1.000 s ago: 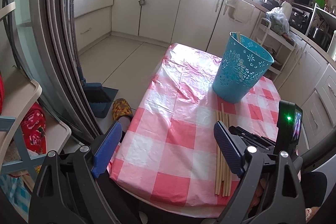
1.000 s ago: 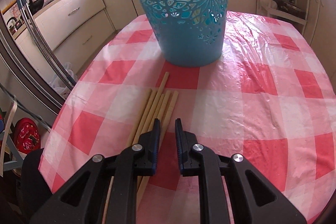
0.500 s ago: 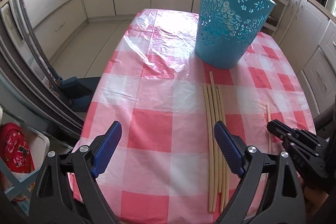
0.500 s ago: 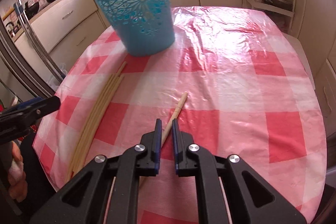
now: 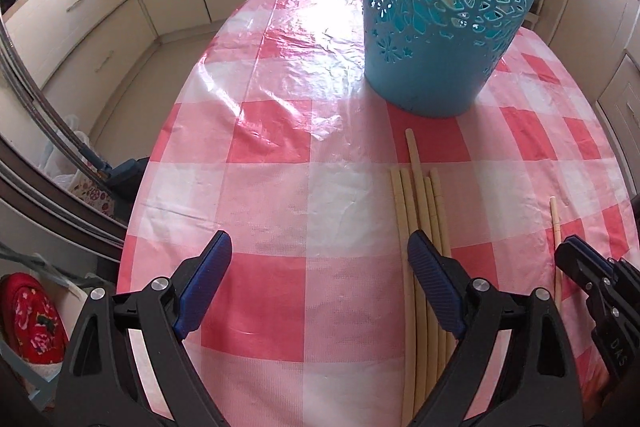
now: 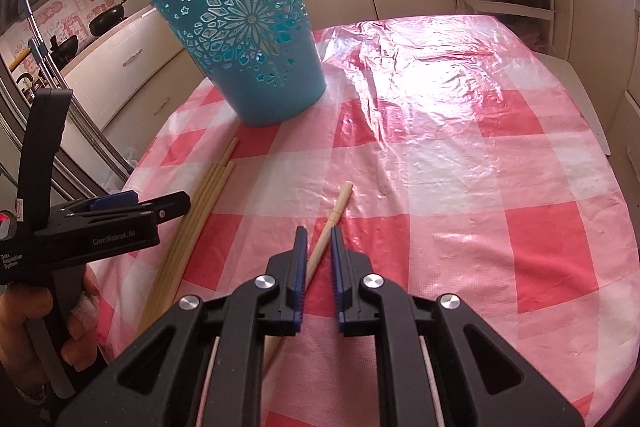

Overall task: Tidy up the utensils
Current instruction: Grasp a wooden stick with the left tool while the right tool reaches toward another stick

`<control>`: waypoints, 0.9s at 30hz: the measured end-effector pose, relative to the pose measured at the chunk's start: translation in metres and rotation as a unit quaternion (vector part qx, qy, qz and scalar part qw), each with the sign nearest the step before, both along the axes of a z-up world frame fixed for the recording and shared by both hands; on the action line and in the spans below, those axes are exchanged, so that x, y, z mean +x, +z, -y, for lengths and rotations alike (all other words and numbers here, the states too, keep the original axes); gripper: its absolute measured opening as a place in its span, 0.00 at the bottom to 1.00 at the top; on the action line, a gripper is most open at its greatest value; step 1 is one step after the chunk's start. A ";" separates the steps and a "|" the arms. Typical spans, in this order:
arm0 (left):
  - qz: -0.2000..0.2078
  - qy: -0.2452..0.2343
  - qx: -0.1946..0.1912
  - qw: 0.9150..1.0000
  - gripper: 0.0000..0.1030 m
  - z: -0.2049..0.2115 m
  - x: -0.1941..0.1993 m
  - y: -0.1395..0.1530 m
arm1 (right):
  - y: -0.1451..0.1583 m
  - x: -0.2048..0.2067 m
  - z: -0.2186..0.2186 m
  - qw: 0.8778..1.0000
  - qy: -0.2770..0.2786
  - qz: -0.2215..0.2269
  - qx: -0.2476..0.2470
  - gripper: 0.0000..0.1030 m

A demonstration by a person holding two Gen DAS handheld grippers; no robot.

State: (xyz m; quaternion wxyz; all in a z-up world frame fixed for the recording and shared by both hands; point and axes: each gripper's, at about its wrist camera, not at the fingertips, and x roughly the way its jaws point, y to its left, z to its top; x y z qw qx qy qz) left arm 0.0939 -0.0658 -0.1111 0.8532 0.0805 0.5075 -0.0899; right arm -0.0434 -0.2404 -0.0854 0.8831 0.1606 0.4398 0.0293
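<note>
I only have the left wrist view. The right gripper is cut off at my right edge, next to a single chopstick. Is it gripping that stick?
Observer: No. The right gripper has its jaws slightly apart, and the single chopstick runs between them with a gap showing.
Operator: Does the stick end at the jaws?
Observer: No, it carries on back under the gripper body, toward the table's near edge.
Operator: My view crops the basket's top. What does it look like?
Observer: The blue basket stands upright with an open rim. I cannot see inside it.
</note>
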 end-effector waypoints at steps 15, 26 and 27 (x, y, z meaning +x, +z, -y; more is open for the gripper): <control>0.008 -0.063 -0.015 0.998 0.30 0.016 -0.002 -0.001 | 0.003 0.010 -0.007 0.999 0.025 -0.019 -0.021 0.18; -0.022 -0.053 -0.014 0.998 0.22 0.001 0.010 0.001 | 0.006 0.031 -0.018 0.989 0.094 -0.075 -0.087 0.17; -0.021 -0.051 -0.014 0.998 0.23 0.001 0.011 0.001 | 0.006 0.031 -0.016 0.989 0.095 -0.074 -0.086 0.17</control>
